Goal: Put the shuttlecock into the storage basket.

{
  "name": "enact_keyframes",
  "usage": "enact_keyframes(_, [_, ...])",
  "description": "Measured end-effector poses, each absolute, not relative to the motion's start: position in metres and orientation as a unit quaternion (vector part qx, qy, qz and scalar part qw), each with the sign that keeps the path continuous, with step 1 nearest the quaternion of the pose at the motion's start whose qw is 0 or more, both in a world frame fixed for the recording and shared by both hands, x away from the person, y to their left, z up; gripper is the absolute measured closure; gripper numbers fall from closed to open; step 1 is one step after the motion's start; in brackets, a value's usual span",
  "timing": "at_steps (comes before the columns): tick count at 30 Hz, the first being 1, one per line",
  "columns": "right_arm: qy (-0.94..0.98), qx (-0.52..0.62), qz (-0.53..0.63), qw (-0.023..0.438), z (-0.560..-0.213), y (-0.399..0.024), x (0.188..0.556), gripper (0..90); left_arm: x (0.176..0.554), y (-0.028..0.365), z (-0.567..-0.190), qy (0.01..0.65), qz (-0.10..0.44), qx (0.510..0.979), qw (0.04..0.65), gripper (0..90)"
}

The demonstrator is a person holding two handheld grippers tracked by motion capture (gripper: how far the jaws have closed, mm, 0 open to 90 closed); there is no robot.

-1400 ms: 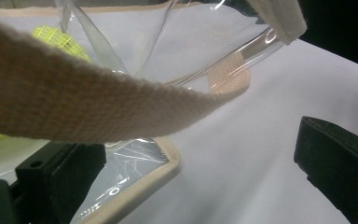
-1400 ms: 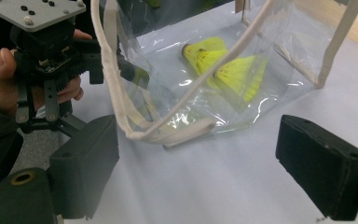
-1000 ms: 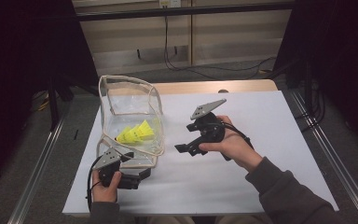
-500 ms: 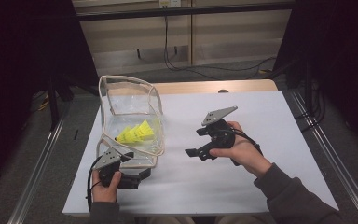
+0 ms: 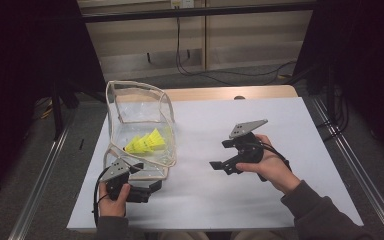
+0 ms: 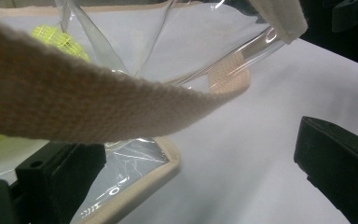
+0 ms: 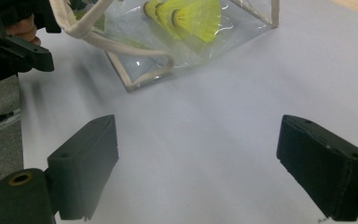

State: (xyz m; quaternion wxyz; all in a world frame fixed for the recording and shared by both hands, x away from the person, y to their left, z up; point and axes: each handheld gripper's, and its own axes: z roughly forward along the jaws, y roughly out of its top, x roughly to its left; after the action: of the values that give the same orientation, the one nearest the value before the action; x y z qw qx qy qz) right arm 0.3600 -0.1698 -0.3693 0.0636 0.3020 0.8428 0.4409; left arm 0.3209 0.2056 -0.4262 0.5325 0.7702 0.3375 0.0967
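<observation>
Since the earlier frame the right gripper [image 5: 219, 166] has shifted to the right and lowered toward the table, away from the clear bag [image 5: 140, 127]; the left gripper [image 5: 152, 186] has stayed in place, and the bag has not moved.

Left side: the left gripper sits at the near corner of the clear bag, held by the left hand [image 5: 114, 196]. In the left gripper view its 2 jaws stand wide apart, with the bag's beige-trimmed corner [image 6: 144, 186] lying between them beside the left jaw and the beige webbing strap [image 6: 98, 112] crossing just above. No pad is seen pressing on the bag, so this gripper reads as open.

Centre: the clear bag rests on the white table [image 5: 280, 120], directly ahead of the left gripper. The yellow shuttlecocks [image 5: 145, 142] lie inside it, on its floor, just beyond the left gripper.

Right side: the right gripper, held by the right hand [image 5: 270, 167], is well apart from the bag, its jaws pointing toward it. In the right gripper view the jaws stand wide open over bare table with nothing between them; the bag [image 7: 177, 42] and shuttlecocks [image 7: 191, 14] lie ahead of them.
</observation>
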Motion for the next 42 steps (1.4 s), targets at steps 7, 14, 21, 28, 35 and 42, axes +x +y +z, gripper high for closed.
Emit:
enact_keyframes(7, [0.84,0.308,0.442,0.068,-0.377,-0.181,0.357,12.2,0.321,0.205,-0.426,0.337,0.097,0.769,0.534,1.9])
enact_keyframes(14, [0.837,0.317,0.44,0.07,-0.387,-0.19,0.355,12.3,0.321,0.206,-0.426,0.337,0.096,0.77,0.533,1.9])
enact_keyframes(21, [0.833,0.325,0.442,0.073,-0.394,-0.201,0.351,12.4,0.321,0.205,-0.426,0.338,0.097,0.769,0.533,1.9])
enact_keyframes(28, [0.831,0.33,0.442,0.077,-0.399,-0.211,0.348,12.5,0.321,0.205,-0.426,0.337,0.097,0.77,0.534,2.0])
enact_keyframes(35, [0.827,0.338,0.441,0.081,-0.403,-0.22,0.344,12.5,0.321,0.206,-0.426,0.339,0.098,0.77,0.532,1.9])
enact_keyframes(42, [0.827,0.341,0.438,0.091,-0.407,-0.228,0.34,12.5,0.321,0.206,-0.426,0.339,0.098,0.77,0.532,1.9])
